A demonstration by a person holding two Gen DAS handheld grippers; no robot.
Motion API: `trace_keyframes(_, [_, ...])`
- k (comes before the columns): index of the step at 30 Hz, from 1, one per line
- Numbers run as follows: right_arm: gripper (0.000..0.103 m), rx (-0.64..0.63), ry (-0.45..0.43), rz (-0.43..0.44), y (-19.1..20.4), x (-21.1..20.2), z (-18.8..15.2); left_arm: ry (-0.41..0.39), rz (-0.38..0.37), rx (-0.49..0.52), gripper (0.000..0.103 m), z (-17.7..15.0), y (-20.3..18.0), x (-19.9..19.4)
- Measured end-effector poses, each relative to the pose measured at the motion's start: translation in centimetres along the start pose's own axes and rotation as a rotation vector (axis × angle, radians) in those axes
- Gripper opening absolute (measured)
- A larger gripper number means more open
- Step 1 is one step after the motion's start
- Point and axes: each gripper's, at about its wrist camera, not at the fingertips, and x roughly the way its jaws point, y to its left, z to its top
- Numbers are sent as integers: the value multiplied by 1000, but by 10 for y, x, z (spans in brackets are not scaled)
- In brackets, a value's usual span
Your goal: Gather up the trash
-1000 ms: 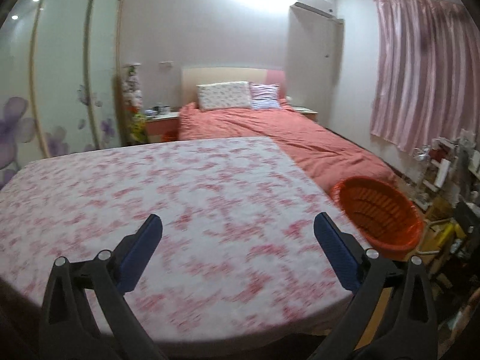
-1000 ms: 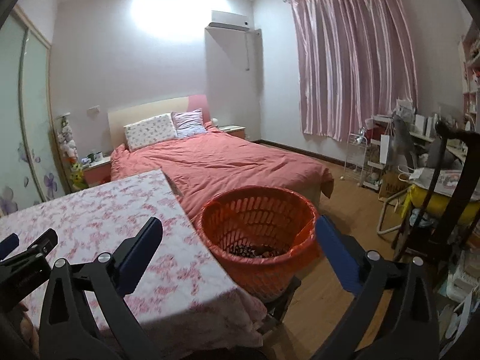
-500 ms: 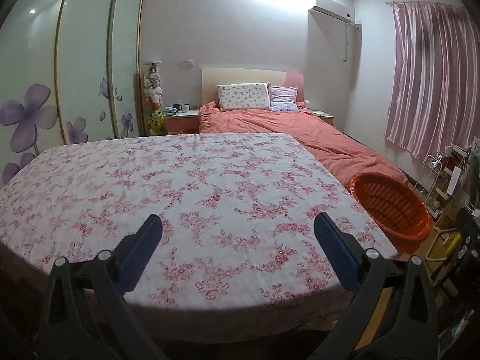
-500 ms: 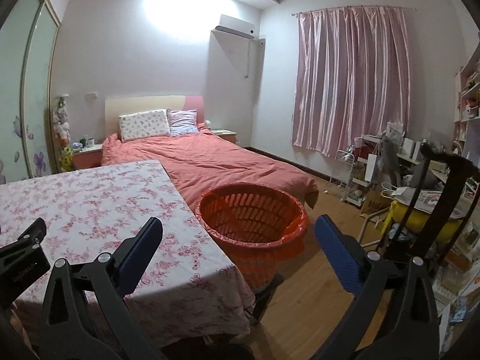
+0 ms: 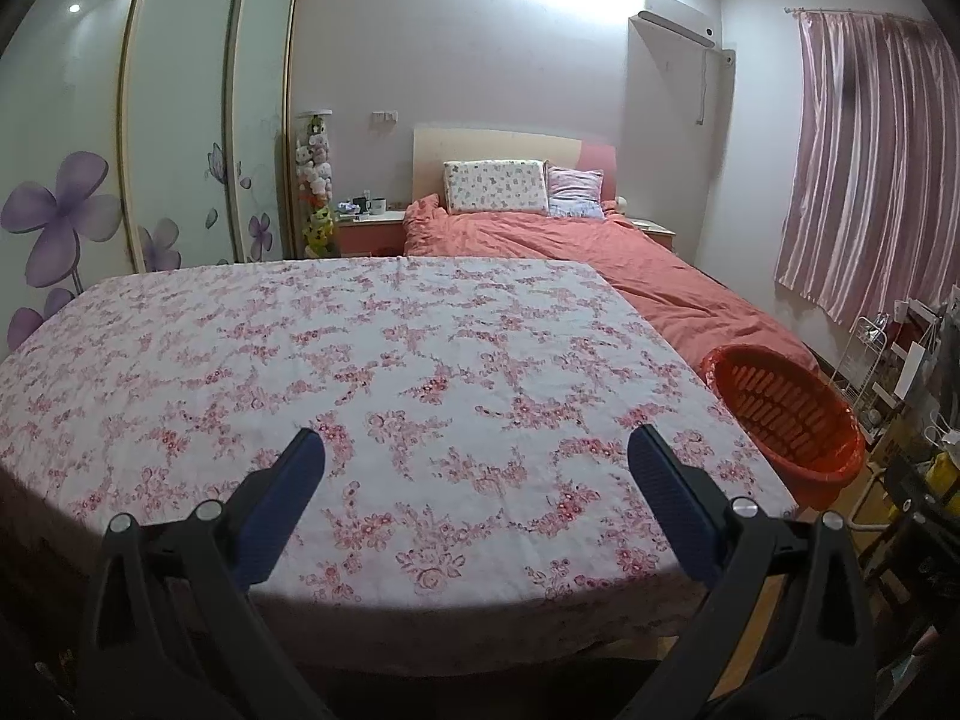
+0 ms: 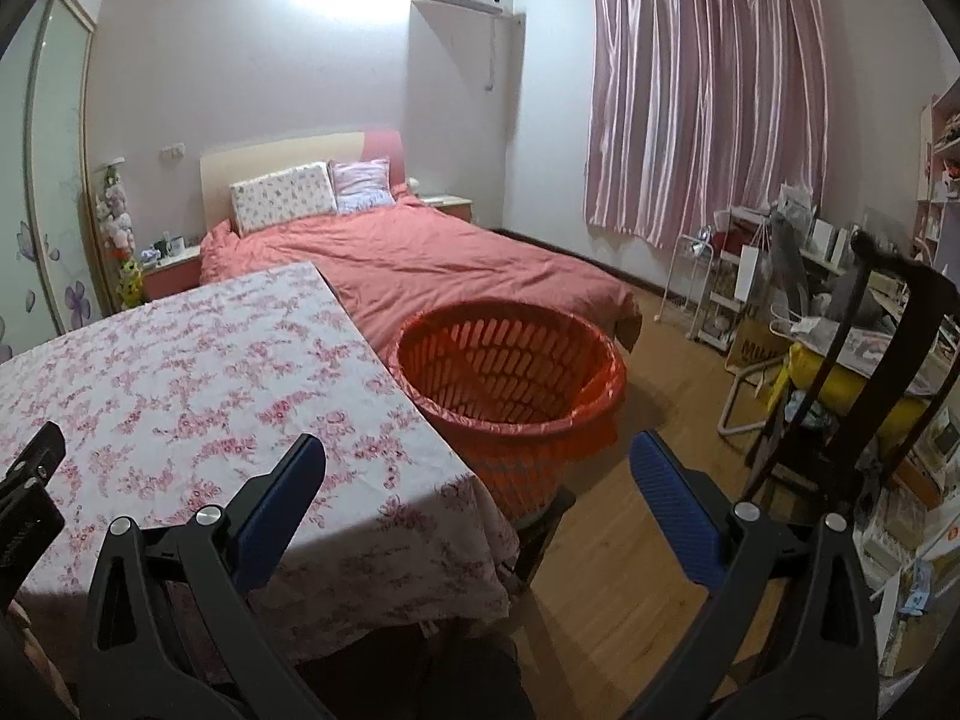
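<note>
Jaws of left gripper (image 5: 474,450) spread wide, holding nothing, above flowered tablecloth (image 5: 384,372). Right gripper (image 6: 477,456) likewise released; orange basket (image 6: 510,372) just ahead between its jaws, beside table edge. No trash visible on cloth; basket contents hidden. Judgement: collecting likely finished. Scan cloth before withdrawing; keep clear of basket rim.

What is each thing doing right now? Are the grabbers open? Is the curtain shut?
left gripper: open, holding nothing
right gripper: open, holding nothing
orange basket: upright beside the table, lined with a bag
curtain: drawn shut
tablecloth: spread flat
bed: made
</note>
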Motion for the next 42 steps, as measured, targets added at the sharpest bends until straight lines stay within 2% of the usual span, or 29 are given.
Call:
trace_keyframes(8, [100,16,32,-21,-6,4,4,22,0,-7,99,1,-4,2])
trace_keyframes(18, [100,42,70,2,-11,6,9,30,-9,1,99,5,-12,-4])
trace_keyframes(33, [100,61,56,34,-14,-2,13,-10,-12,29,99,12,-25,-26])
trace_keyframes(42, [100,62,55,35,-14,-2,13,-9,-10,40,99,12,-28,-26])
